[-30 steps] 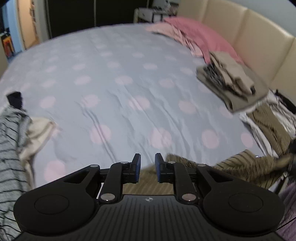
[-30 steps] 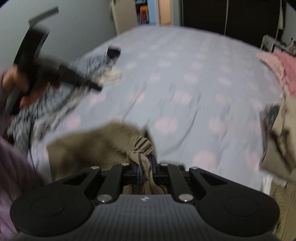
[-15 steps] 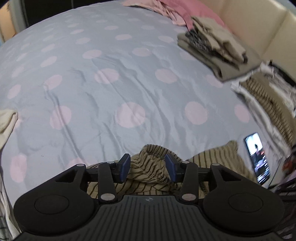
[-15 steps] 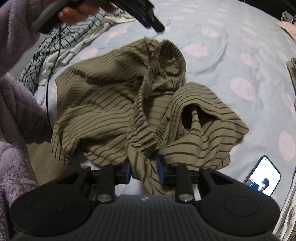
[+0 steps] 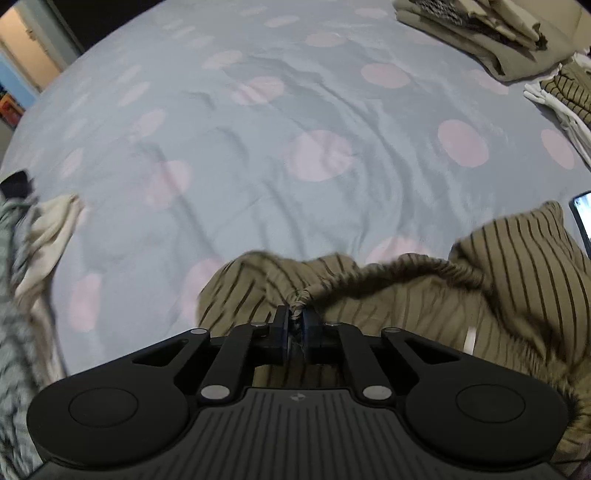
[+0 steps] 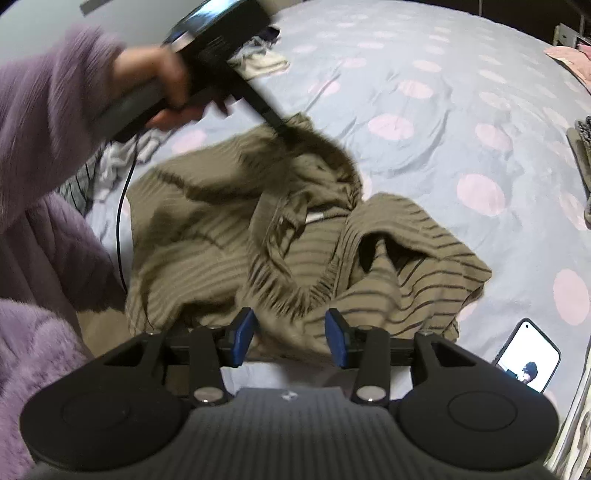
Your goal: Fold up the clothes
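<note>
Pinching the striped garment (image 5: 406, 295) waistband, the left gripper (image 5: 294, 325) fingers press together; waistband runs rightward. Only the right view shows the right gripper (image 6: 290, 338) spread, garment between fingers.

One striped garment (image 6: 295, 236), one phone (image 6: 528, 356), two claws: left (image 5: 294, 325), right (image 6: 291, 334).

Left gripper (image 6: 284, 127) motion-blurred where it meets the striped garment (image 6: 221, 236), phone (image 5: 583, 221) cut by the frame edge, folded pile (image 5: 491, 33) cropped at top, grey striped clothes (image 5: 14, 295) smeared at left.
</note>
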